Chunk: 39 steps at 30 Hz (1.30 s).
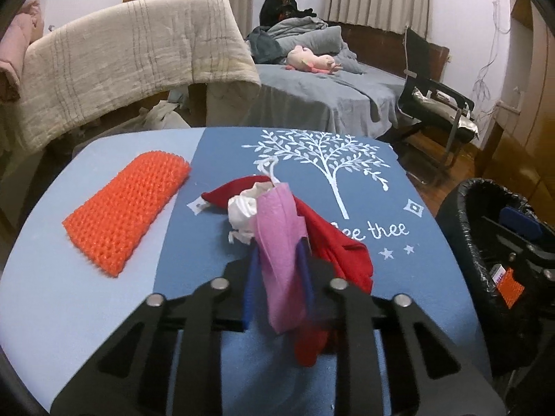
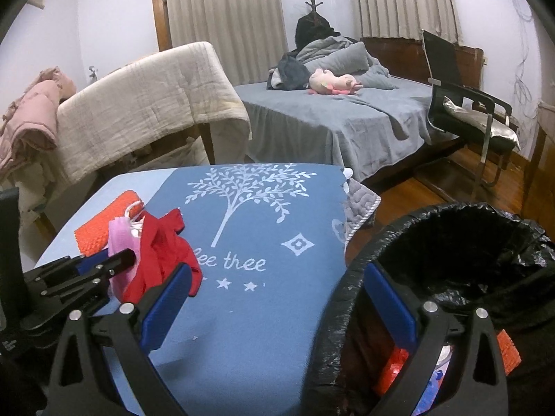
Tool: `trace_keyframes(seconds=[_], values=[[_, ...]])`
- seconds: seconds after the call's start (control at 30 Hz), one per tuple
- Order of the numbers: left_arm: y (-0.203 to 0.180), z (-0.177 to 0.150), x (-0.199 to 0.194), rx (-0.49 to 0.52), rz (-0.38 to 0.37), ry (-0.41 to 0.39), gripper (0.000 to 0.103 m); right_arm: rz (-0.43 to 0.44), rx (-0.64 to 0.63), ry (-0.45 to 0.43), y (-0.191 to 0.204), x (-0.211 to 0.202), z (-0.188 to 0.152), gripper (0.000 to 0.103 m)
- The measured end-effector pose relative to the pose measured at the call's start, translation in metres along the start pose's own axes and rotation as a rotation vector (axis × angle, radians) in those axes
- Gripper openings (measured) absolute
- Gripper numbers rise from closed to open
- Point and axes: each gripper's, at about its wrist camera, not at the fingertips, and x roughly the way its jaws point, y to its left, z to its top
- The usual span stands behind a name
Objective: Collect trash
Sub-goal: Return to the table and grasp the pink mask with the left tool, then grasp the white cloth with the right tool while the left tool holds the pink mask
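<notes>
Pinching a pink crinkled paper strip (image 1: 277,242) between its 2 blue pads (image 1: 250,287), the left claw (image 1: 276,260) is closed narrow on it above the blue tree-print table (image 1: 347,187). The strip runs lengthwise away from the claw, its far end by a white crumpled tissue (image 1: 242,208) and red cloth scrap (image 1: 333,239). The right claw (image 2: 277,294) gapes wide and empty, 1 finger over the black-lined trash bin (image 2: 458,242).

Pink sheet (image 1: 282,242) upright over red scrap (image 1: 340,242)
</notes>
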Motion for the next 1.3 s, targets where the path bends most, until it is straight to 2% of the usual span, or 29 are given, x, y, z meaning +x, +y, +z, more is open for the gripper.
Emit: trace_keyframes(seconds=[0.33, 0.6, 0.77, 0.97, 1.13, 1.3], values=[[0.024, 0.002, -0.036, -0.045, 0.03, -0.059, 0.014, 0.031, -0.02, -0.003, 0.017, 0.0, 0.002, 0.097], [0.068, -0.002, -0.054, -0.086, 0.113, -0.063, 0.014, 0.093, -0.06, -0.001, 0.05, 0.009, 0.007, 0.097], [0.094, -0.01, -0.057, -0.099, 0.17, -0.039, 0.014, 0.153, -0.091, 0.003, 0.079, 0.018, 0.011, 0.095], [0.119, -0.016, -0.058, -0.139, 0.208, -0.031, 0.014, 0.24, -0.129, 0.027, 0.118, 0.032, 0.016, 0.081], [0.132, -0.018, -0.057, -0.149, 0.224, -0.041, 0.014, 0.298, -0.164, 0.067, 0.146, 0.047, 0.011, 0.064], [0.142, -0.02, -0.056, -0.172, 0.235, -0.041, 0.014, 0.315, -0.191, 0.106, 0.162, 0.06, 0.004, 0.061]])
